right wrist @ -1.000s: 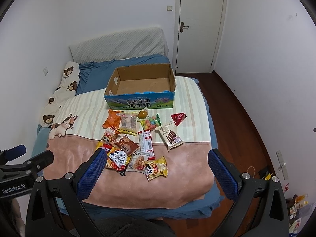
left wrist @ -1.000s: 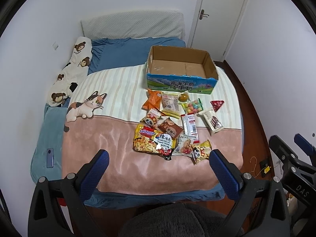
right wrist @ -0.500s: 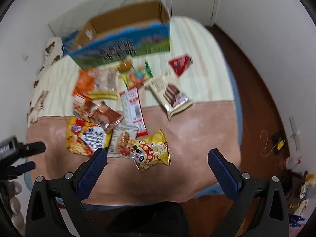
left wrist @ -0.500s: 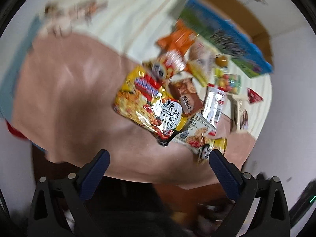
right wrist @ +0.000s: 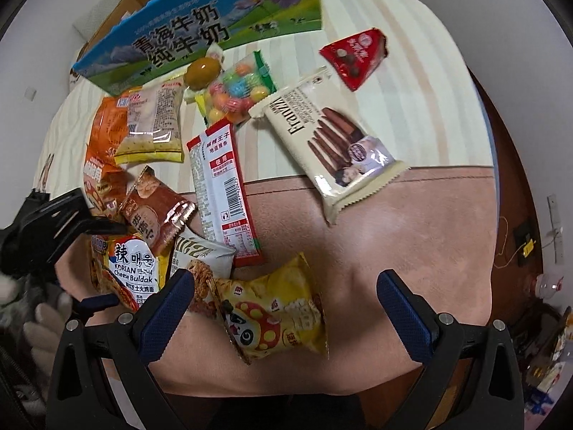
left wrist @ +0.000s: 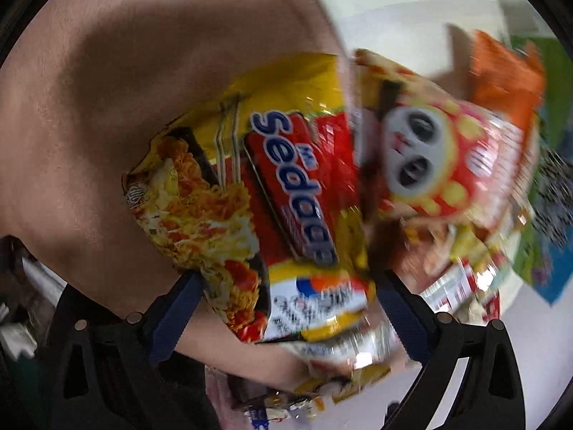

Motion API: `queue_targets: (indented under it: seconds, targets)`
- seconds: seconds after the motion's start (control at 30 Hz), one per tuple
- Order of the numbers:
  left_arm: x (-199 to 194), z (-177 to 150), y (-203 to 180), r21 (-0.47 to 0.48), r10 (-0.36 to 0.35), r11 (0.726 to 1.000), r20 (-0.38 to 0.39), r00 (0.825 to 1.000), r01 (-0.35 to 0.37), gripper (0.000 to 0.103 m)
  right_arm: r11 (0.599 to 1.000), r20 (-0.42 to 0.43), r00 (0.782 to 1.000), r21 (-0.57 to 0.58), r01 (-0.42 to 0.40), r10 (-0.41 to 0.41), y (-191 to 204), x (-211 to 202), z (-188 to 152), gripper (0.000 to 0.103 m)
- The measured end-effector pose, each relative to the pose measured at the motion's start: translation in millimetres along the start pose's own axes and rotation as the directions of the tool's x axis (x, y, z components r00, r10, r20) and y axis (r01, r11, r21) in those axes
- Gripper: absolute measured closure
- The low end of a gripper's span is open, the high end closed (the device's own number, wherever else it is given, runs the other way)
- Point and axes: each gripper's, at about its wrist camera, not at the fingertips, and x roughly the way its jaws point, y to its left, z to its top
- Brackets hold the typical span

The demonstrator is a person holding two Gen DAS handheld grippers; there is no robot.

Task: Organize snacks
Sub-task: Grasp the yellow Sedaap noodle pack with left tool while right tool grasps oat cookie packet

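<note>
Since a second ago, when the whole bed and room were in both views, both grippers have been brought down close over the snack pile, so a first pick is judged to be starting and nothing has yet been put in the blue-and-green printed cardboard milk box (right wrist: 200, 32) at twelve o'clock of the pile. The left gripper (left wrist: 286, 308) is seen spread wide with its jaws closing; the yellow-and-red plastic packet of instant noodles (left wrist: 265, 193) lies between the blue pads, and no pad is seen pressing on it. In the left wrist view its long axis is seen to run from about eleven o'clock to five o'clock, the lettered end nearest the gripper. The red panda-printed snack bag (left wrist: 433, 157) is overlapped with it at three o'clock. The right gripper (right wrist: 283, 315) is held spread and empty over the yellow panda-printed crisp bag (right wrist: 275, 319), which lies flat on the pink bed cover (right wrist: 412, 251), its long axis roughly from nine to three o'clock.
</note>
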Motion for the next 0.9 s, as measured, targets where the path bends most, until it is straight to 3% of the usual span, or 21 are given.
queue_targets:
  seconds: [0.07,0.17,0.23,0.3,0.37,0.4,0.5,0.57,0.6,0.63,0.73,0.8,0.87,0.9]
  targets:
    - [-3,-6,2,0.016,0.020,1.000,0.057,0.998,-0.021,0.011,1.000,-0.005,1.000,-0.027,-0.006,0.006,1,-1,1,0.000]
    - [-10,-22,-3,0.165,0.065,0.983,0.130,0.989,-0.087,0.015,0.999,-0.015,1.000,-0.046,-0.003,0.002,-3,-2,5,0.000]
    - [-14,-38,-12,0.317,0.135,0.928,0.200,0.970,-0.195,0.015,0.999,-0.040,0.999,-0.047,-0.016,0.014,-9,0,6,0.000]
    - [-14,-55,-16,0.443,0.210,0.840,0.267,0.940,-0.314,0.015,0.999,-0.067,0.997,-0.041,-0.032,0.029,-15,5,7,0.000]
    - [-13,-74,-17,0.550,0.264,0.717,0.354,0.897,-0.428,0.015,0.997,-0.101,0.993,-0.050,-0.064,0.059,-17,13,6,0.000]
    - [-13,-85,-17,0.592,0.285,0.643,0.403,0.870,-0.485,0.015,0.996,-0.112,0.992,-0.057,-0.070,0.063,-16,16,5,0.000]
    - [-10,-110,-18,0.677,0.300,0.463,0.488,0.820,-0.572,0.015,0.994,-0.163,0.984,-0.064,-0.086,0.074,-16,31,0,0.000]
    - [-11,-119,-15,0.697,0.294,0.406,0.512,0.807,-0.591,0.015,0.997,-0.186,0.980,-0.025,-0.072,0.067,-17,34,-4,0.002]
    - [-12,-121,-13,0.706,0.286,0.398,0.511,0.811,-0.585,0.013,0.996,-0.178,0.981,-0.017,-0.085,0.081,-16,32,-5,0.002]
    - [-13,-121,-12,0.708,0.281,0.407,0.503,0.817,-0.577,0.013,0.994,-0.160,0.981,-0.015,-0.111,0.107,-10,26,-5,0.002]
    - [-12,-108,-2,0.696,0.254,0.489,0.463,0.849,-0.526,0.009,0.985,-0.127,0.978,-0.024,-0.172,0.168,17,14,-7,0.003]
    - [-16,-99,8,0.669,0.243,0.563,0.427,0.871,-0.485,0.006,0.978,-0.144,0.969,-0.013,-0.206,0.202,37,19,-7,0.016]
    - [-22,-91,22,0.616,0.202,0.683,0.356,0.913,-0.392,0.006,0.980,-0.168,0.965,0.001,-0.201,0.199,50,32,-7,0.032]
    - [-23,-88,29,0.594,0.182,0.725,0.325,0.928,-0.350,0.006,0.984,-0.177,0.968,0.011,-0.179,0.178,55,41,-6,0.034]
